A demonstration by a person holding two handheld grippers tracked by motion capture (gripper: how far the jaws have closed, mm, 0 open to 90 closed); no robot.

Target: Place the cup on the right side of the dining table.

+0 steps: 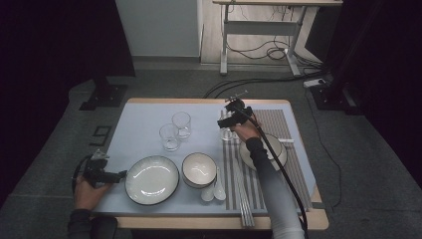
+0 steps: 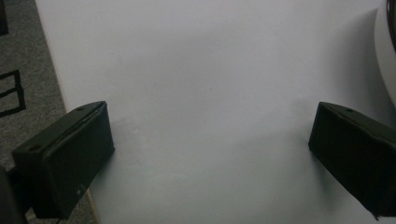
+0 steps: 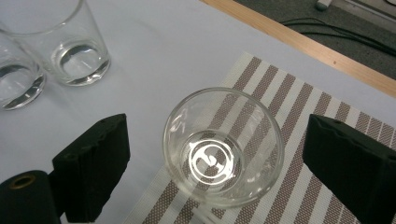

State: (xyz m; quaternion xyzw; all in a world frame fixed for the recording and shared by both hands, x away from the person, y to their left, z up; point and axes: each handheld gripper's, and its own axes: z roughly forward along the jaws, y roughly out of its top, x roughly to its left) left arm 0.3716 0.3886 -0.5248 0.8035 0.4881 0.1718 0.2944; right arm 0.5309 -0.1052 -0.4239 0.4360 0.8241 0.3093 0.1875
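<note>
clear glass stands upright on the striped mat's corner, between the right gripper's wide-apart jaws, untouched; a stray jaw could tip it; left gripper gapes over bare table.

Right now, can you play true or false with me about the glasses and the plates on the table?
1. The right gripper squeezes the glass. False: its jaws stand open, clear of it.
2. That glass stands on the striped mat. True.
3. Two more glasses stand on the pale cloth. True.
4. The left gripper holds a spoon. False: its jaws are open, nothing between them.
5. The bowl sits beside the big plate. True.
</note>
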